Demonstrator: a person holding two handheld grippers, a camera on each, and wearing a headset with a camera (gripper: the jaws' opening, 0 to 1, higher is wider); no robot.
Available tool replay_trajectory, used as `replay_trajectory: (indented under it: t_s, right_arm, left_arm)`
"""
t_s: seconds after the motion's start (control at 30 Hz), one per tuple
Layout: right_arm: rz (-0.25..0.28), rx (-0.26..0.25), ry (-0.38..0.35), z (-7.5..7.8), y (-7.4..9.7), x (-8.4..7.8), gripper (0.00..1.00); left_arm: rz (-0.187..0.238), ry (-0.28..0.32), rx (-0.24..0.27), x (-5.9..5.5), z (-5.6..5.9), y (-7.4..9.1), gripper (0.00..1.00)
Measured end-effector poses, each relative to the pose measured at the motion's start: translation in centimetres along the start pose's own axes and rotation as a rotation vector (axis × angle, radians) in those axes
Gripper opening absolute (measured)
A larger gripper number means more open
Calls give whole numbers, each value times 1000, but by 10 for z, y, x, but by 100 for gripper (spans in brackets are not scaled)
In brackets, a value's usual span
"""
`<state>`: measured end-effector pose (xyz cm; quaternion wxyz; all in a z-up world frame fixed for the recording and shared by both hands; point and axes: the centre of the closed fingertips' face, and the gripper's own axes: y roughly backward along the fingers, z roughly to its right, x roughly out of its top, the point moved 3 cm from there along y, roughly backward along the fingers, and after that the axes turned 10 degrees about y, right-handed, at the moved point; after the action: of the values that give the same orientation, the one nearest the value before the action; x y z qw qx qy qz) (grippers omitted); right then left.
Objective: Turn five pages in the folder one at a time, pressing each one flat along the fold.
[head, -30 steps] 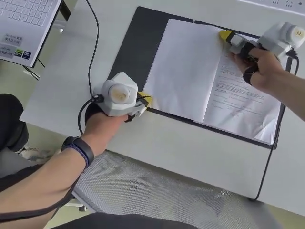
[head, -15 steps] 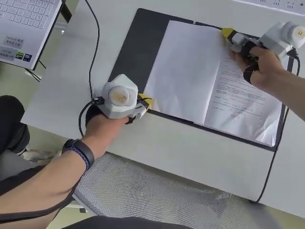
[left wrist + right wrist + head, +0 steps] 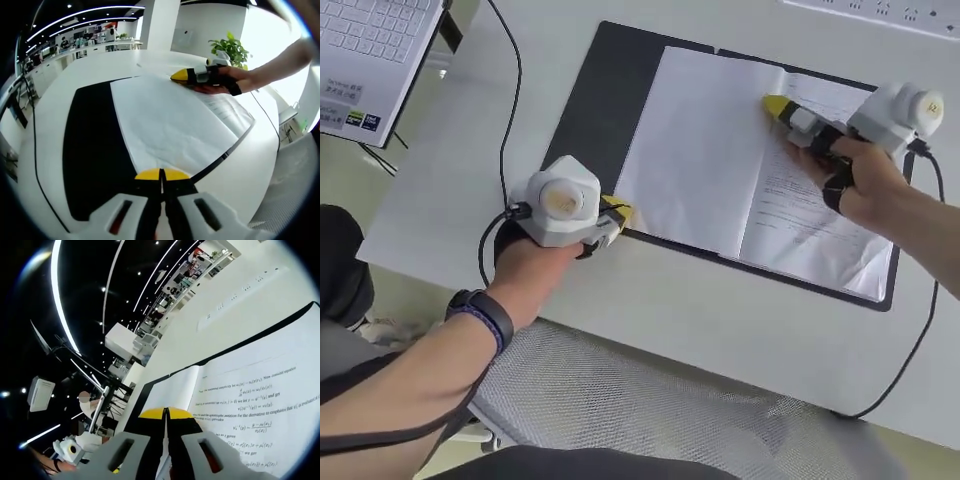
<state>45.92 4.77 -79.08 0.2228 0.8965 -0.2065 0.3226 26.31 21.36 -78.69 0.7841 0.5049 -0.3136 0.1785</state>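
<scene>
Two grippers worked an open folder that lay on the table. Its fold ran from the far edge toward the person. A blank turned page lay left of the fold and a printed page lay right of it. The right gripper, jaws together, rested its yellow tip on the paper at the far end of the fold, just on the printed side. The left gripper, jaws also together, sat well left of the fold at the near corner of the blank page. Whether it pinched the sheet could not be told. The right gripper was judged the nearer to the fold. The fold's long axis led from its tip toward the person, so a pressing stroke would probably travel that way.
</scene>
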Motion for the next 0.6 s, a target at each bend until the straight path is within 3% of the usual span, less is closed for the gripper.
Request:
replay_trajectory:
  t_s: [0.17,0.2,0.37,0.43,0.6]
  right_arm:
    - [-2,14,-8,-1,6,-7,0]
    - [-3,17,-4,-11,11,-11,0]
    - [-26,35,14,-30,22,-28,0]
    - [-29,46,11,-28,24,-33,0]
    - [-41,68,7,-55,39,-50,0]
  left_arm:
    - [2,-9,9,0,1,0,0]
    - [2,-10,9,0,1,0,0]
    - [-1,-19,4,0,1,1,0]
    - [-1,-19,3,0,1,1,0]
    - [-6,-32,2,0,1,1,0]
